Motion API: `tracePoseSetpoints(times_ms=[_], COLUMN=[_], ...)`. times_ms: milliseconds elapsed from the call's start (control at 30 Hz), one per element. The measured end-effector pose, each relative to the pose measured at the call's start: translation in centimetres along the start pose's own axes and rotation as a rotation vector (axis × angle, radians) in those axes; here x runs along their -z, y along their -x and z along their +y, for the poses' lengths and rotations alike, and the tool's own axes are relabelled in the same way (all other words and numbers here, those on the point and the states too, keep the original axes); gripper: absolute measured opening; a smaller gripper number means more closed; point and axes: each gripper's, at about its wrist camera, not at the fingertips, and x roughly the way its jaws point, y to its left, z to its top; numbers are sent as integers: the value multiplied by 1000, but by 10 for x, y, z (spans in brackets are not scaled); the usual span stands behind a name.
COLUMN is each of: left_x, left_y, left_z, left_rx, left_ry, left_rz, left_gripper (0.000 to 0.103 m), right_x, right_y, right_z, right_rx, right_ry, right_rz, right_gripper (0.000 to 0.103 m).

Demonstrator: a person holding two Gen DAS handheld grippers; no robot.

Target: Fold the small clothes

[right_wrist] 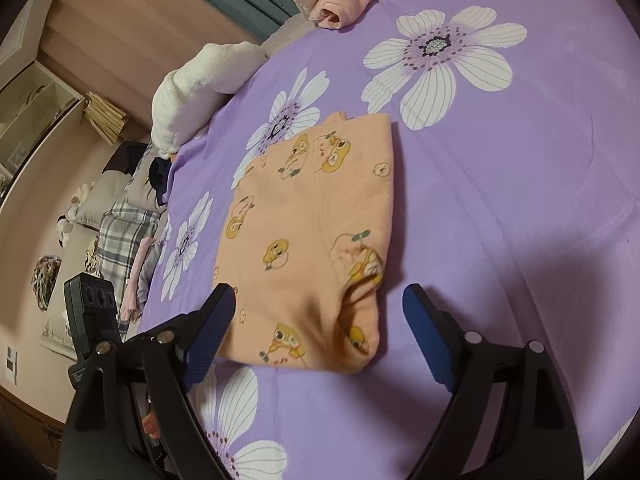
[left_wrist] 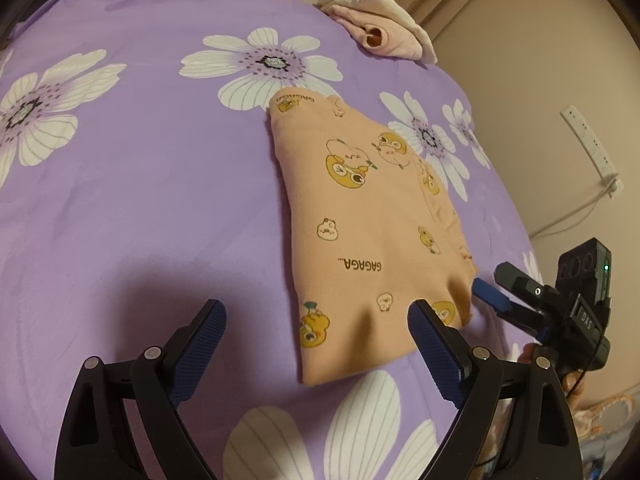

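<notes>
A small peach garment (left_wrist: 360,232) with yellow cartoon prints and "GAGAGA" text lies folded flat on the purple flowered bedspread (left_wrist: 140,200). It also shows in the right wrist view (right_wrist: 312,240). My left gripper (left_wrist: 316,320) is open and empty, just above the bed at the garment's near edge; its right finger overlaps the cloth's near corner. My right gripper (right_wrist: 318,304) is open and empty, its jaws wide on either side of the garment's near end. The right gripper also appears in the left wrist view (left_wrist: 490,294) beside the garment's right corner.
A rolled pale pink cloth (left_wrist: 376,28) lies at the far edge of the bed, also in the right wrist view (right_wrist: 344,4). A white plush pillow (right_wrist: 200,88) sits at the bed's left edge. Plaid bedding (right_wrist: 124,232) and clutter lie beyond the bed. A power strip (left_wrist: 588,144) hangs on the wall.
</notes>
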Motion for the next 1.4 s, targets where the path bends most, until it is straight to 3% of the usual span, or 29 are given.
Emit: tracePoseSetpoints(times_ms=[767, 1400], left_x=[-23, -48], left_y=[-30, -50], left_z=[-7, -4], left_rx=[42, 130], left_ry=[4, 33], left_rz=[45, 37], left_gripper=[92, 92], right_x=[-25, -50], right_y=[-11, -42], right_z=[-25, -22], right_rx=[-2, -56], right_ry=[-27, -5], right_rz=[2, 38], right_gripper=[88, 89])
